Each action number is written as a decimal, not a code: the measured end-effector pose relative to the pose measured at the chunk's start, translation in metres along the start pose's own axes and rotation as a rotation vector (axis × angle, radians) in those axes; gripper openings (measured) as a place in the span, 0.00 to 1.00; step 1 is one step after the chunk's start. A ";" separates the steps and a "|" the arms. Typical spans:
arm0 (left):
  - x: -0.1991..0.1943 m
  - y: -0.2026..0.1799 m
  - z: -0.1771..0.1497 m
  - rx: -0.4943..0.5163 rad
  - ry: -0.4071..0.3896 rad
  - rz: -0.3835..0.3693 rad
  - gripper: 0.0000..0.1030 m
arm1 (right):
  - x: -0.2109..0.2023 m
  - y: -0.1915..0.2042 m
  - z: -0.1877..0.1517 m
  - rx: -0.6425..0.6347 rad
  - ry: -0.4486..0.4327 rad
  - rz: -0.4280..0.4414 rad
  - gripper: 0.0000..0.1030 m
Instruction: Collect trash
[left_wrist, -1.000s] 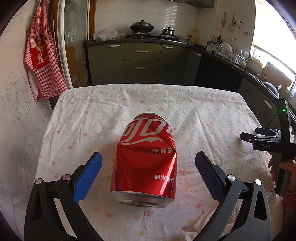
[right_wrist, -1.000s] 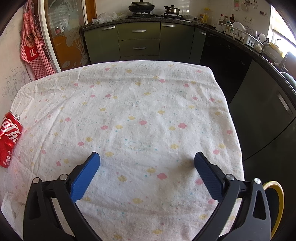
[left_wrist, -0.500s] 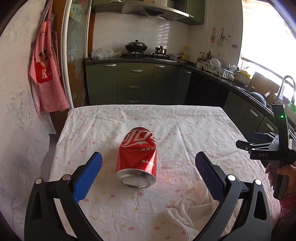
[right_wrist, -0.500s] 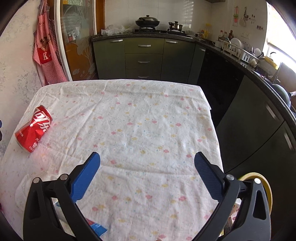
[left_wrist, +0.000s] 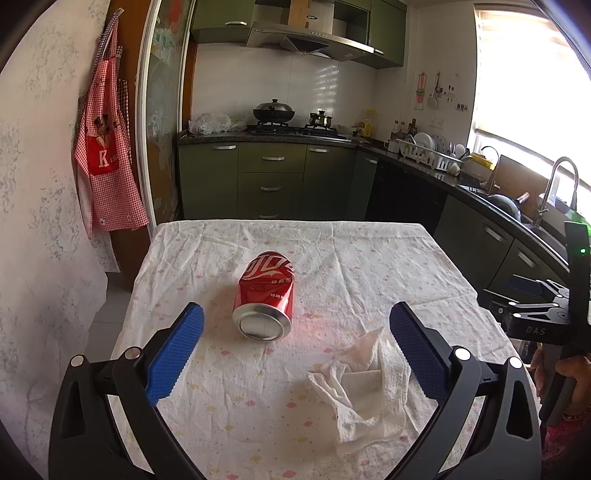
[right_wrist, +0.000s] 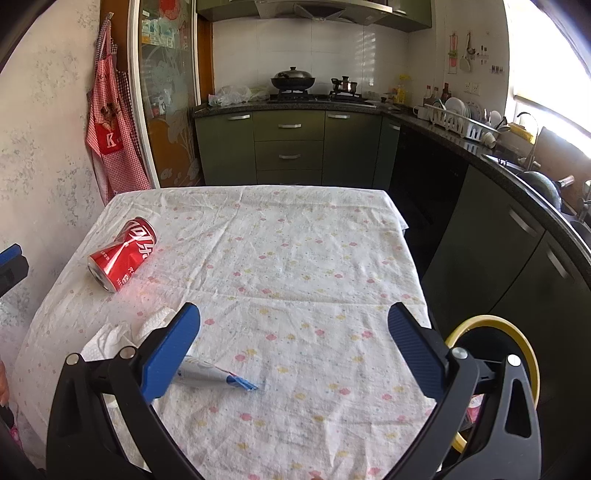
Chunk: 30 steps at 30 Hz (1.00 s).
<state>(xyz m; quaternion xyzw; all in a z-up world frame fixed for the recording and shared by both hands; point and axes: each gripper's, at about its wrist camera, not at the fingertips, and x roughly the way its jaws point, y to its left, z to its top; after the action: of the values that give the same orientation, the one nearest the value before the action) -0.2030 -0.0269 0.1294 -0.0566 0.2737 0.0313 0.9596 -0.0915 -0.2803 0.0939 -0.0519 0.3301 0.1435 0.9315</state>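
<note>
A dented red cola can (left_wrist: 266, 295) lies on its side on the flowered tablecloth (left_wrist: 332, 258), its base toward my left gripper (left_wrist: 295, 332), which is open, empty and short of it. A crumpled white tissue (left_wrist: 364, 384) lies by the left gripper's right finger. In the right wrist view the can (right_wrist: 122, 254) is at the far left, the tissue (right_wrist: 114, 336) and a blue and white wrapper (right_wrist: 214, 374) lie near my right gripper's left finger. My right gripper (right_wrist: 293, 332) is open and empty above the cloth.
A yellow-rimmed bin (right_wrist: 495, 354) stands beside the table's right edge, below my right gripper. Dark green kitchen cabinets (right_wrist: 288, 147) run behind and along the right. A red checked apron (left_wrist: 107, 162) hangs on the left wall. The right gripper's body (left_wrist: 543, 310) shows at the left view's right edge.
Both grippers have pulled back and up from the table. The can now looks smaller and farther; the tissue, wrapper and bin have come into view.
</note>
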 end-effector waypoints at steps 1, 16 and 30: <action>-0.003 -0.001 -0.001 0.004 0.002 0.003 0.97 | -0.007 -0.001 -0.002 0.002 -0.007 -0.006 0.94; -0.072 0.003 -0.010 -0.009 -0.052 0.025 0.97 | -0.114 -0.016 -0.033 0.043 -0.146 -0.087 0.94; -0.105 -0.008 -0.007 0.032 -0.099 -0.005 0.97 | -0.147 -0.009 -0.035 0.027 -0.202 -0.115 0.94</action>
<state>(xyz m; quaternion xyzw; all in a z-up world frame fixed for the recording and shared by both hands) -0.2947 -0.0385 0.1801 -0.0404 0.2260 0.0274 0.9729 -0.2189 -0.3298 0.1598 -0.0436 0.2328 0.0897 0.9674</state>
